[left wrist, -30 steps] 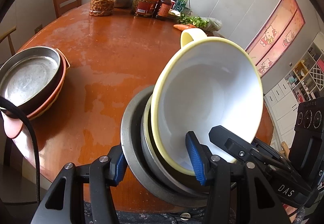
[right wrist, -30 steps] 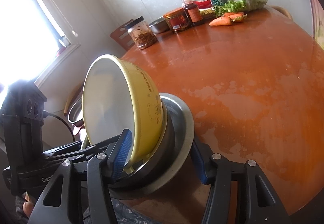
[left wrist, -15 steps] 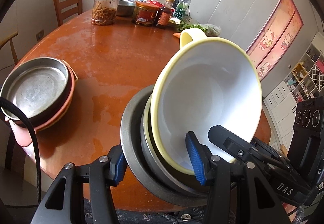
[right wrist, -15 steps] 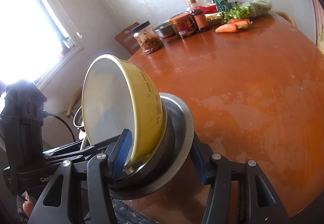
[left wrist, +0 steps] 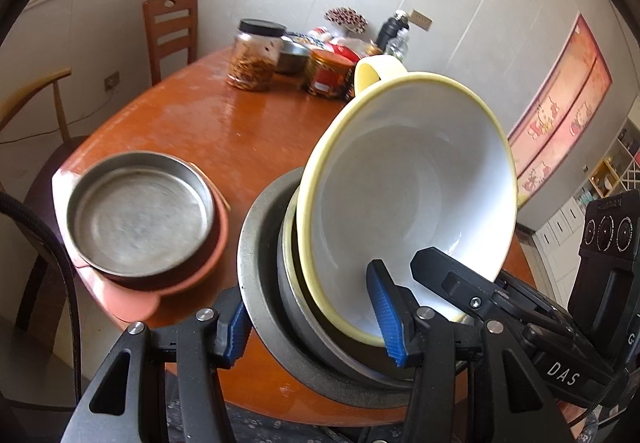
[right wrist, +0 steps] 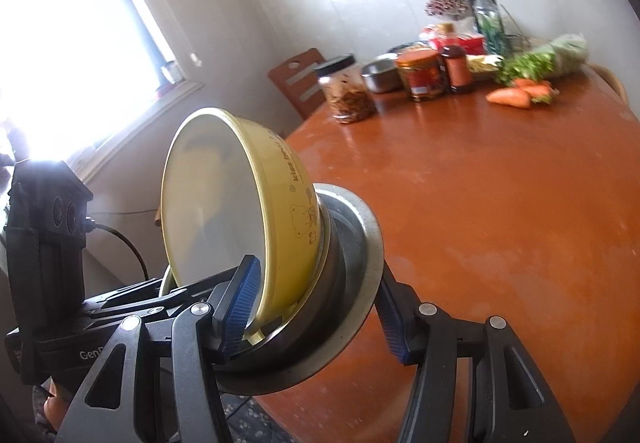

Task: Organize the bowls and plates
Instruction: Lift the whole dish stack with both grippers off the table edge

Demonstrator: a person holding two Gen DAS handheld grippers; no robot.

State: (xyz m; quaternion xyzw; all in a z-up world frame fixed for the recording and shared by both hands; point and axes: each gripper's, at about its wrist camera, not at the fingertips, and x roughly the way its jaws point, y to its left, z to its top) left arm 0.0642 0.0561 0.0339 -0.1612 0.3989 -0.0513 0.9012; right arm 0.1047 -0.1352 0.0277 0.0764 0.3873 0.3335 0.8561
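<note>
You've carried the stack back toward the near edge of the round orange-brown wooden table point(left wrist: 208, 131), so the steel pan on the terracotta plate point(left wrist: 138, 219) now sits closer. Your left gripper point(left wrist: 312, 323) and right gripper point(right wrist: 316, 307) each clamp the wide grey metal plate point(left wrist: 260, 283) with the tilted yellow-rimmed white bowl point(left wrist: 404, 195) nested inside, held above the table edge

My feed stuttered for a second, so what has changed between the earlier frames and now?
Both grippers have carried the nested stack, yellow bowl in the metal plate, left toward the metal pan on its orange dish; the pan now sits closer and more central. Unchanged: left gripper and right gripper jaws remain clamped on the stack, still tilted; nothing released.
</note>
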